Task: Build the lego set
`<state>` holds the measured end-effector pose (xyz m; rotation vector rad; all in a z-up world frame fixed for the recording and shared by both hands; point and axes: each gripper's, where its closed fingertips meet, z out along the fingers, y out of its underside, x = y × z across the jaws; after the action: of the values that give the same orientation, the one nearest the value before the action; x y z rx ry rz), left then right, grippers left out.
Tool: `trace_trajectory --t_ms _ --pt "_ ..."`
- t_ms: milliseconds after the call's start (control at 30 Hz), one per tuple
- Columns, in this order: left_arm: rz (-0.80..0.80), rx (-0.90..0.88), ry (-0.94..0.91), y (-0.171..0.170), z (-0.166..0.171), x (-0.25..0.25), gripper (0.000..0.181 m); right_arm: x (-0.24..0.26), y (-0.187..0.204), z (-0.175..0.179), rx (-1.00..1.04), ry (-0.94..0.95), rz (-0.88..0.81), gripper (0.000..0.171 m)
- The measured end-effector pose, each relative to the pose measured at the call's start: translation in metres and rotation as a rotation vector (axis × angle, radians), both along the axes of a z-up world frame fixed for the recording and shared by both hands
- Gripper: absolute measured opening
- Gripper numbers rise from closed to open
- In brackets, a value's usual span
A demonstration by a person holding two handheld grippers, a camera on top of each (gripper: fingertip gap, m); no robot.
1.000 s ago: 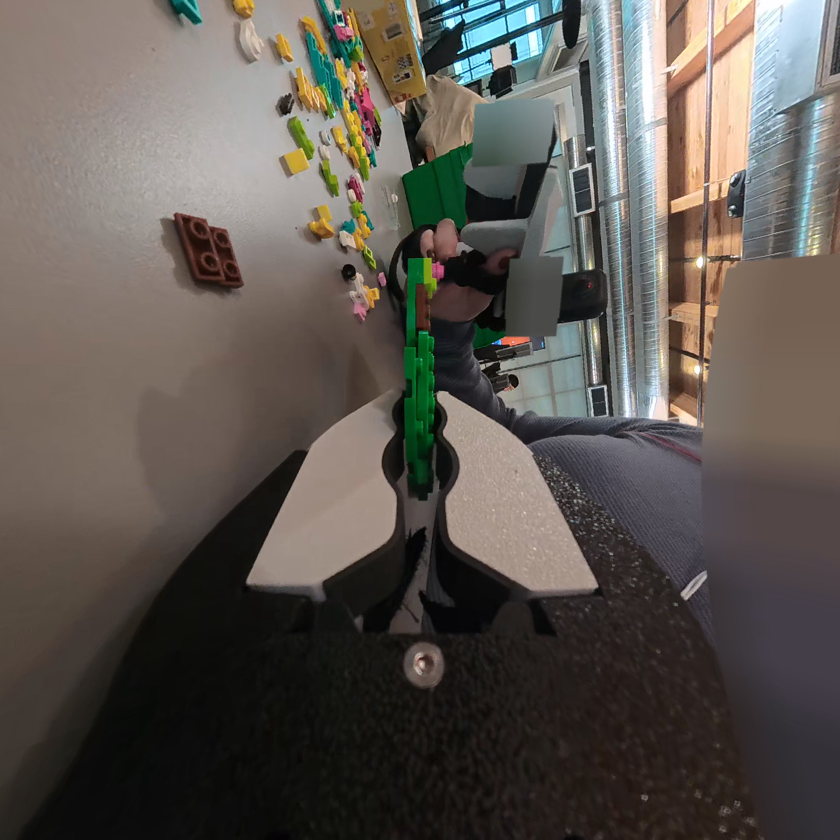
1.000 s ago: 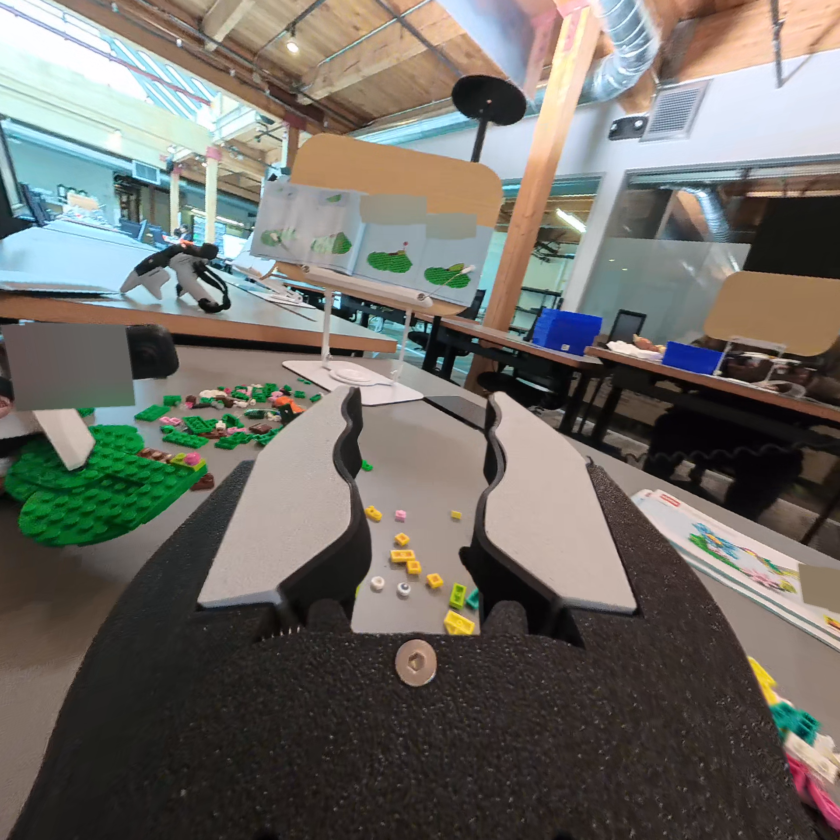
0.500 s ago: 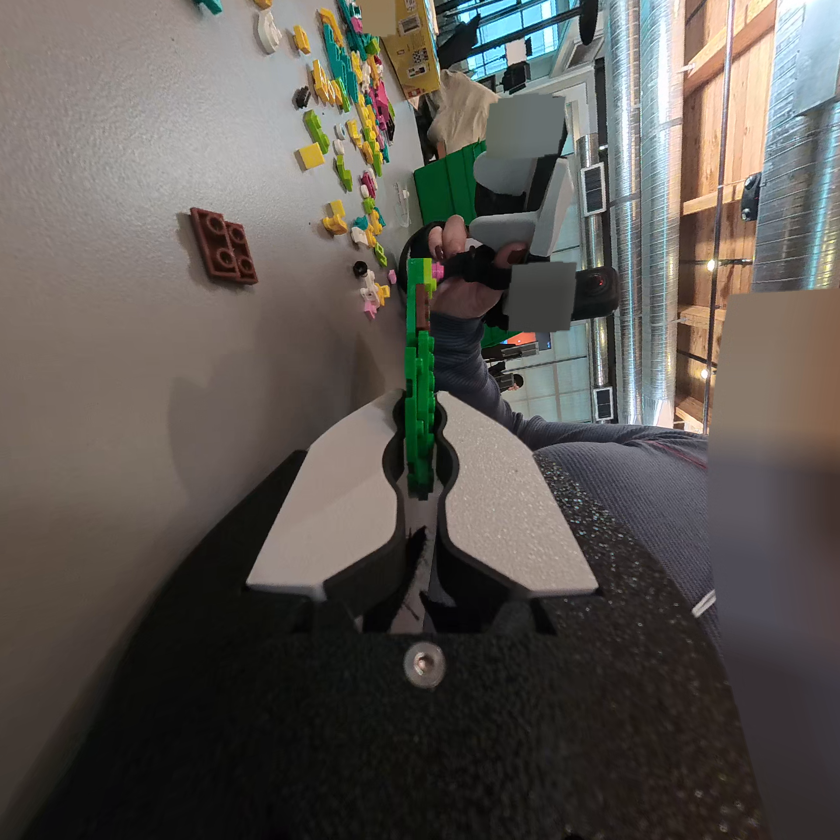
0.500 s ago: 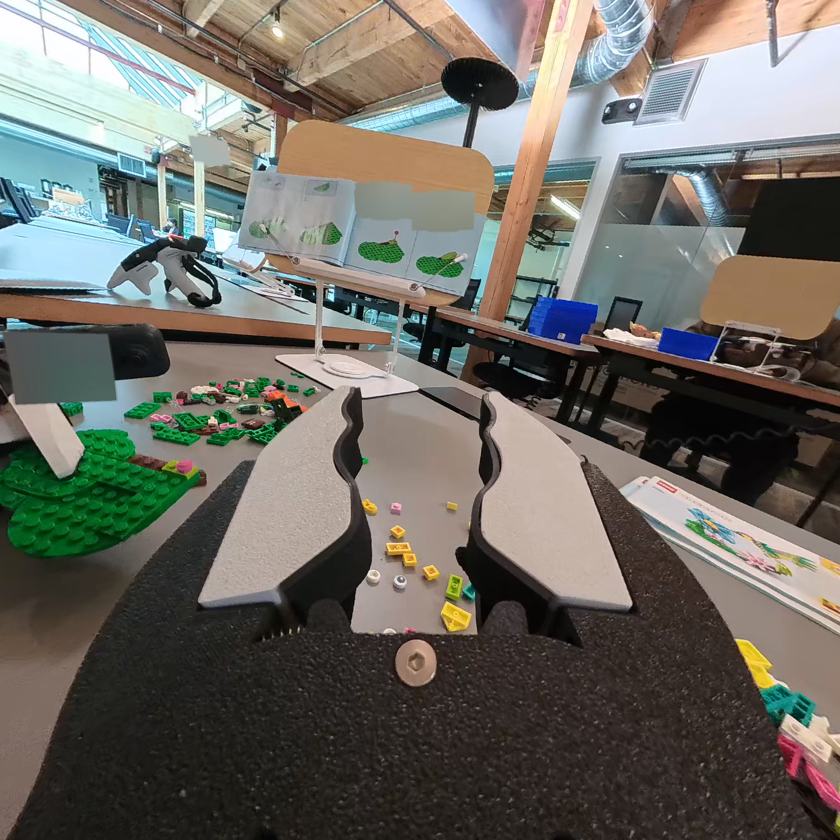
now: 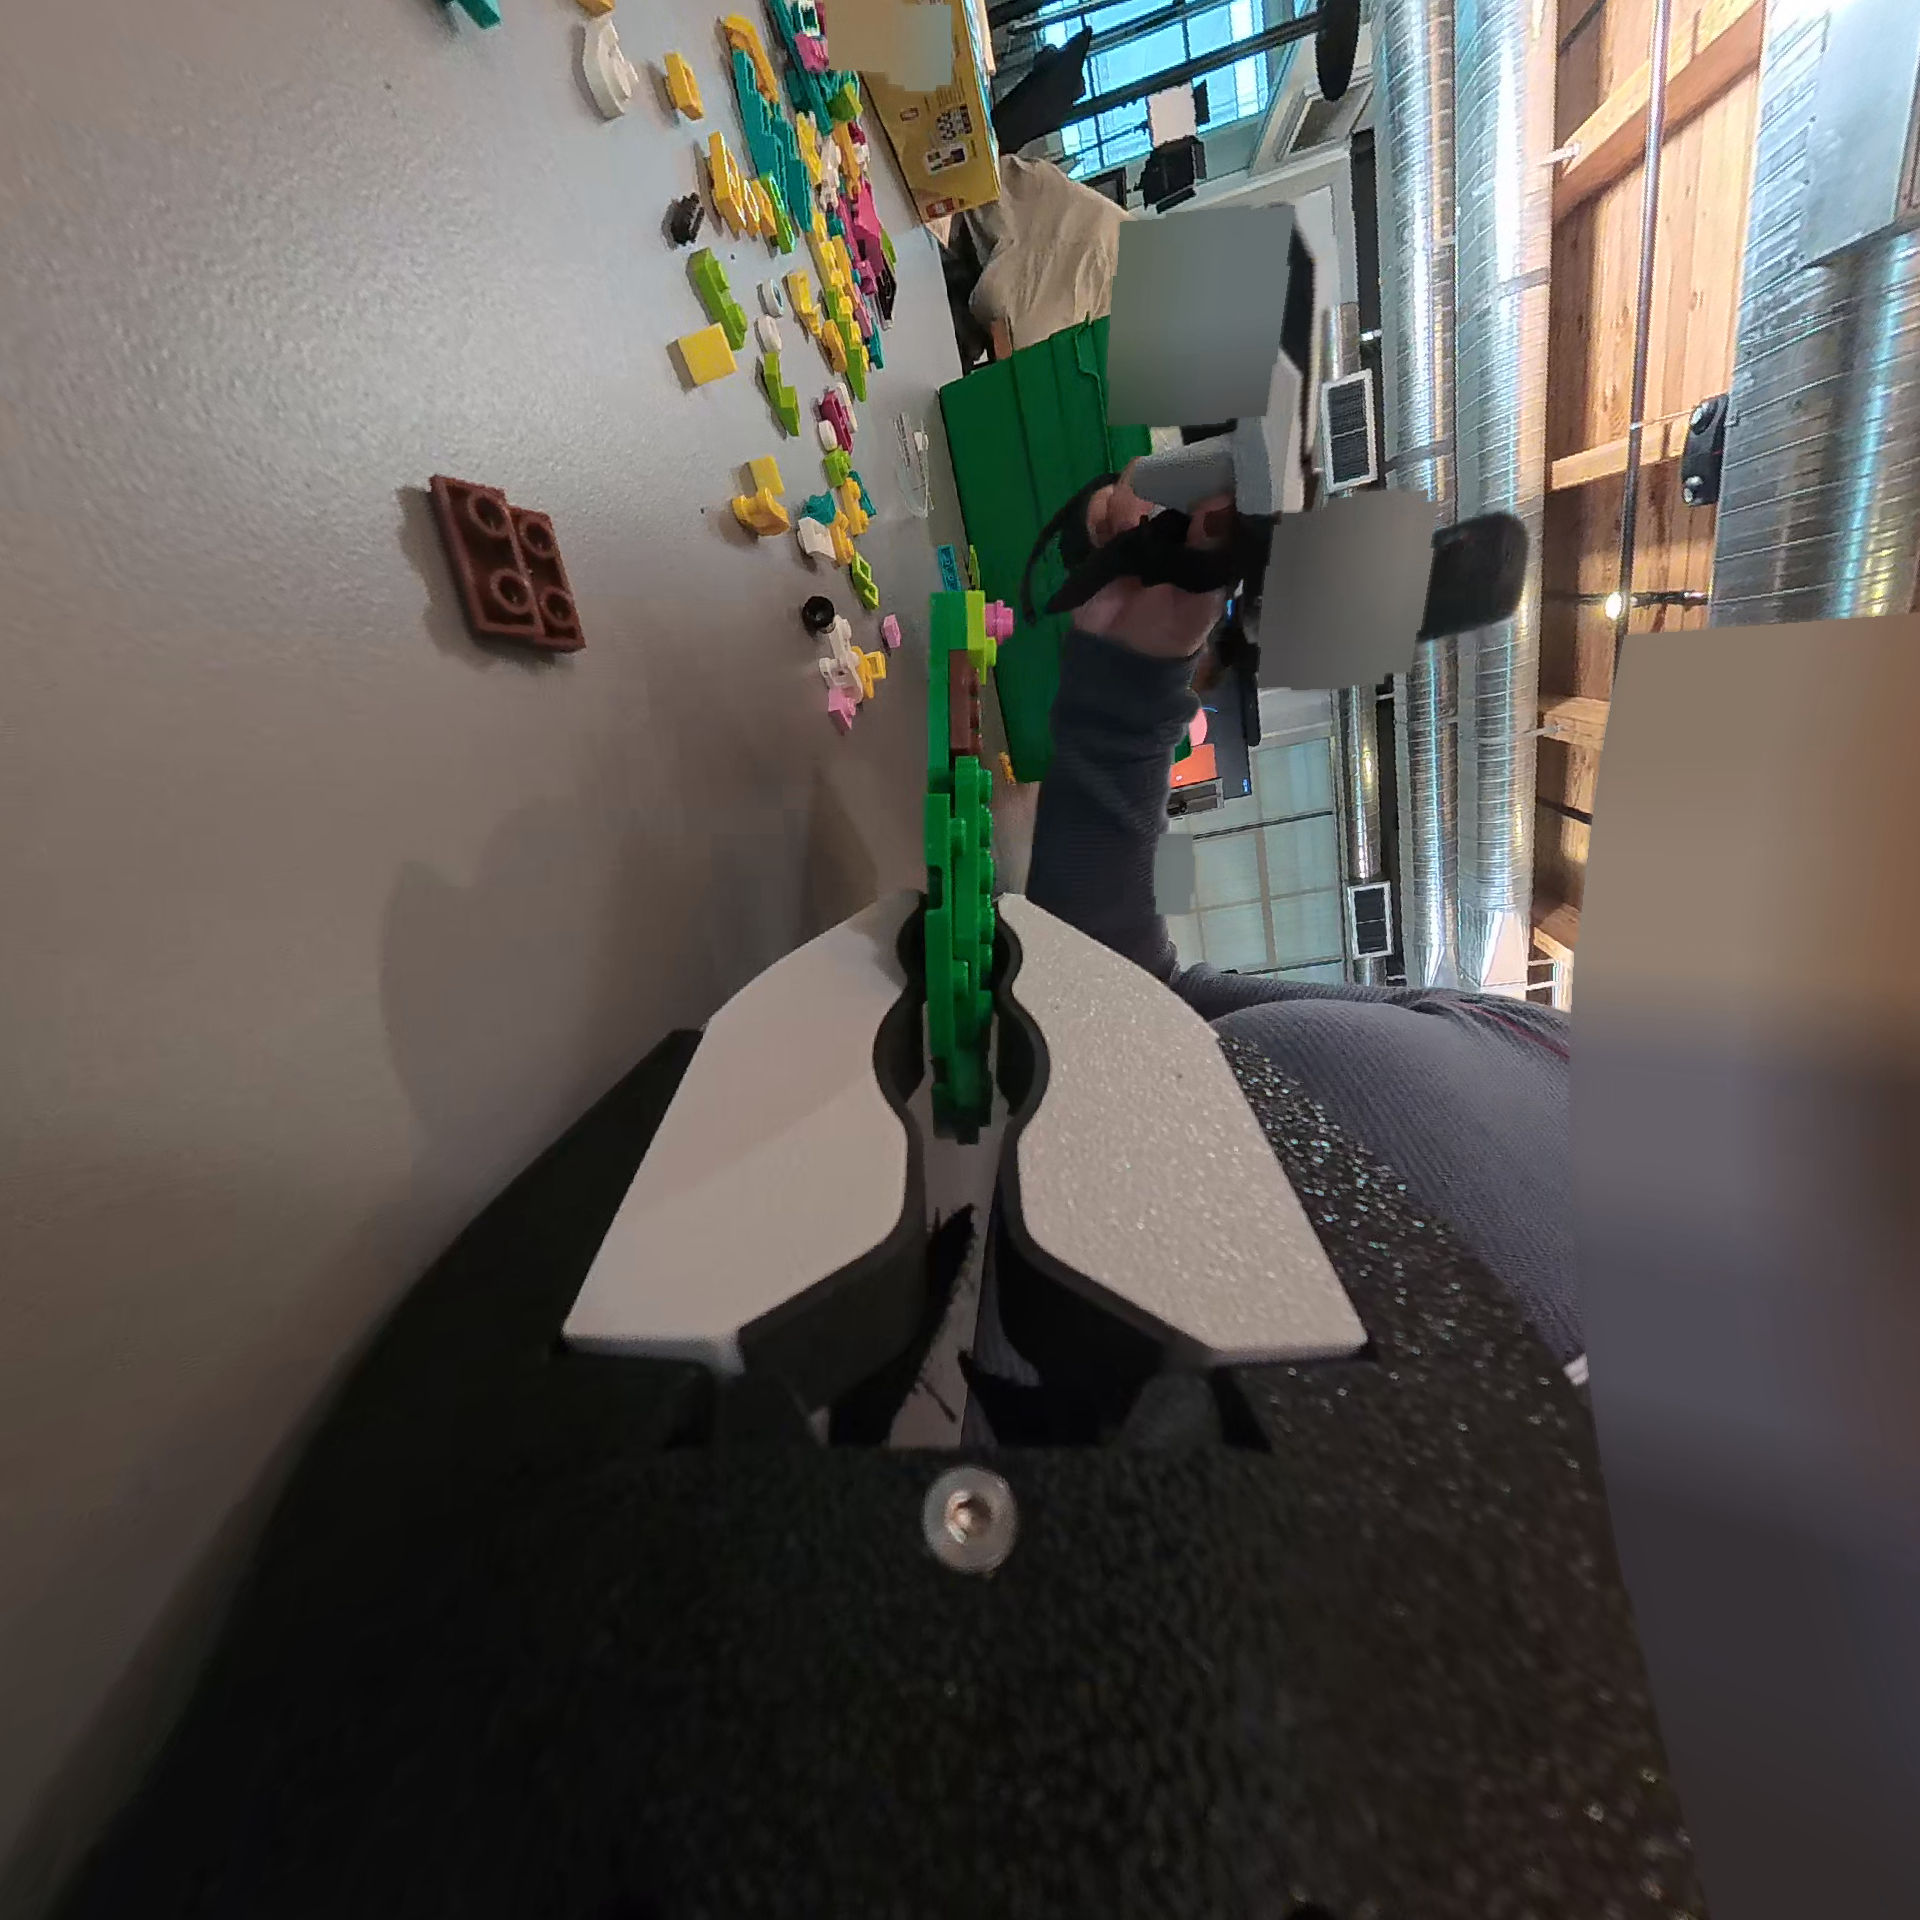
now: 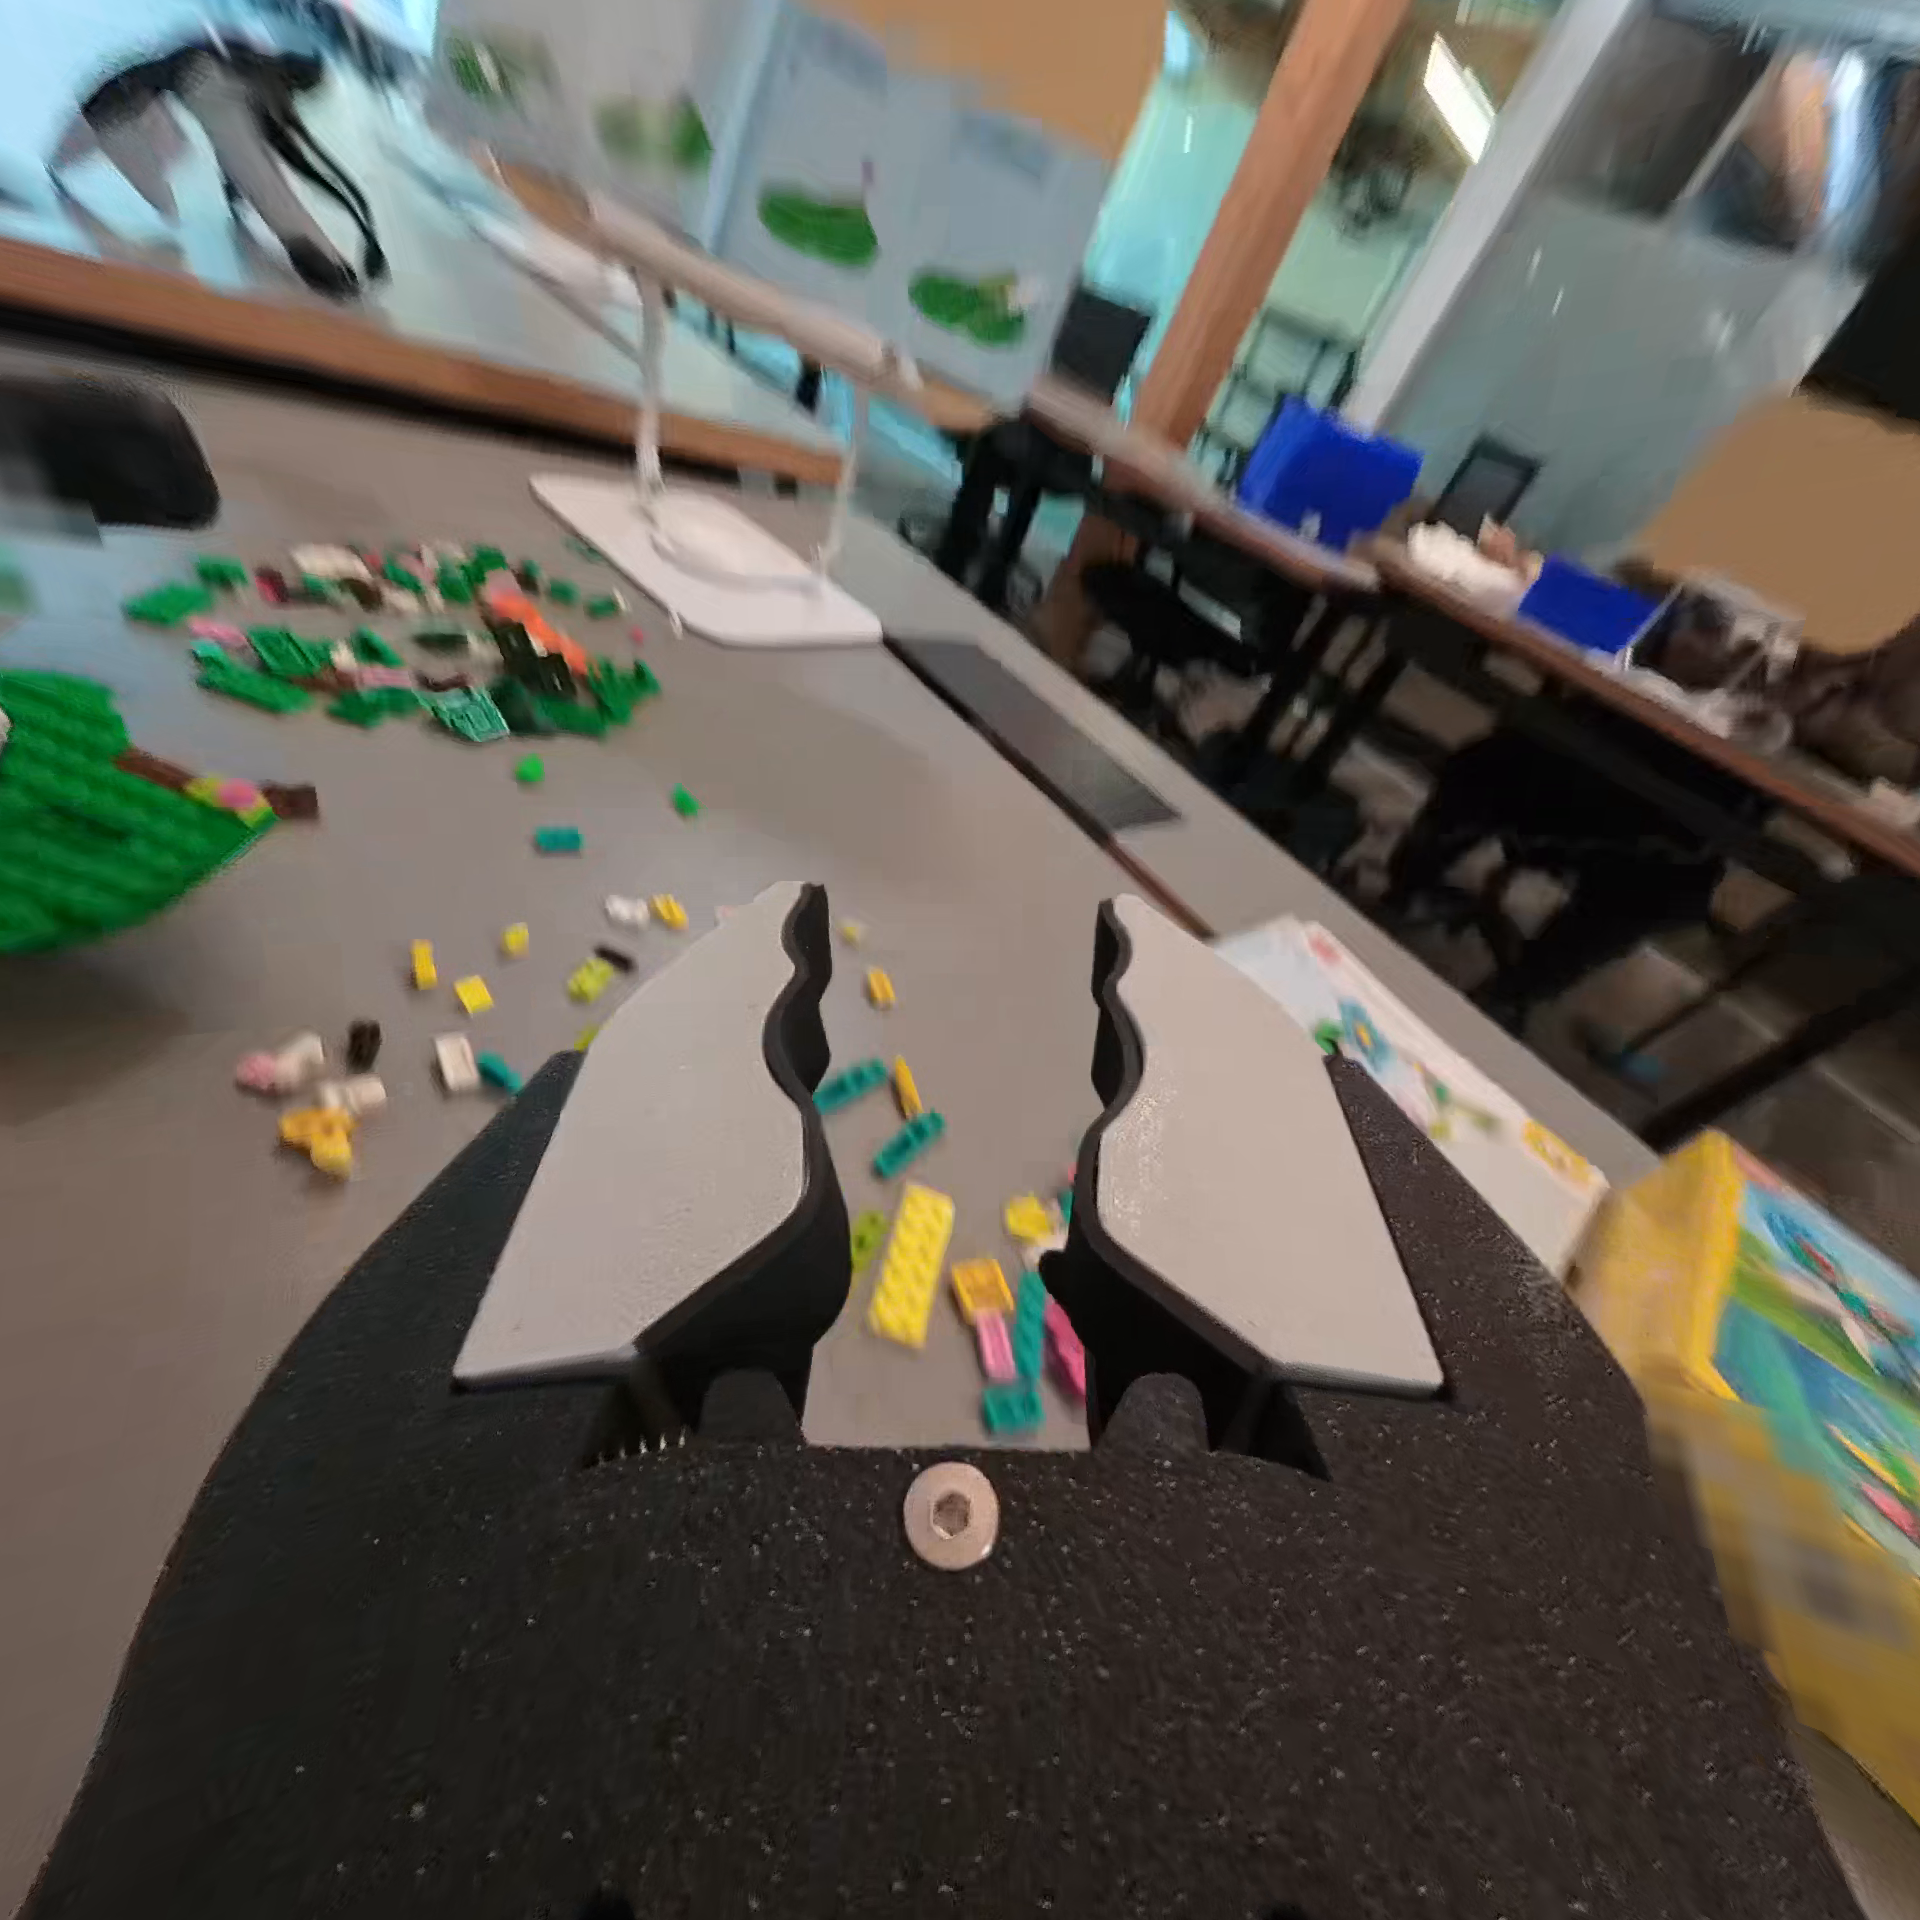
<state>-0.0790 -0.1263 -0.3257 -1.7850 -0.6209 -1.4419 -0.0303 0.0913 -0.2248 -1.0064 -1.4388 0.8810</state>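
My left gripper point(image 5: 961, 914) is shut on the edge of the green lego plate assembly point(image 5: 961, 821), seen edge-on with brown and pink pieces at its far end. The same green assembly point(image 6: 73, 821) shows at the left of the right wrist view. My right gripper point(image 6: 956, 904) is open and empty, tilted down over loose small pieces: a yellow plate point(image 6: 912, 1262), teal plates point(image 6: 906, 1143), pink and yellow bits. The right gripper also shows far off in the left wrist view point(image 5: 1205, 478), held in a hand. A brown plate point(image 5: 506, 561) lies on the table.
A pile of green pieces point(image 6: 416, 665) lies beyond the assembly. A stand with the instruction pages point(image 6: 727, 540) is at the back. The yellow lego box point(image 6: 1766, 1382) and a booklet point(image 6: 1392, 1060) sit on the right. Coloured pieces point(image 5: 800, 239) are scattered on the grey table point(image 5: 260, 831). Spacing between my two grippers at the tips: around 25 centimetres.
My right gripper has swung right and tipped down toward the loose coloured pieces, with motion blur. My left gripper keeps its hold on the green assembly and has barely moved.
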Motion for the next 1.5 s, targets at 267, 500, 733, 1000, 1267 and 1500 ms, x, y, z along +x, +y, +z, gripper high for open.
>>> trace_trajectory --t_ms 267,500,733,1000,1267,1500 --pt "0.002 0.004 -0.002 0.001 0.001 0.000 0.008 0.049 0.065 -0.057 0.056 -0.545 -0.148 0.034" --pt "0.002 0.012 -0.001 0.001 0.001 0.000 0.008 0.077 0.117 -0.088 -0.005 -0.861 -0.308 0.027" --pt "0.001 0.018 0.003 0.001 0.002 0.000 0.008 0.027 0.035 -0.111 -0.391 -0.861 -0.006 0.019" --pt "-0.002 0.019 0.000 0.001 0.002 0.000 0.008 0.016 0.014 -0.136 -0.435 -0.925 -0.078 0.019" --pt "-0.009 0.024 0.008 0.000 0.003 0.001 0.008 0.008 0.018 -0.143 -0.260 -0.943 -0.102 0.007" --pt "-0.016 0.028 0.018 0.000 0.003 0.003 0.008 0.047 0.018 -0.114 -0.086 -1.293 0.054 0.007"
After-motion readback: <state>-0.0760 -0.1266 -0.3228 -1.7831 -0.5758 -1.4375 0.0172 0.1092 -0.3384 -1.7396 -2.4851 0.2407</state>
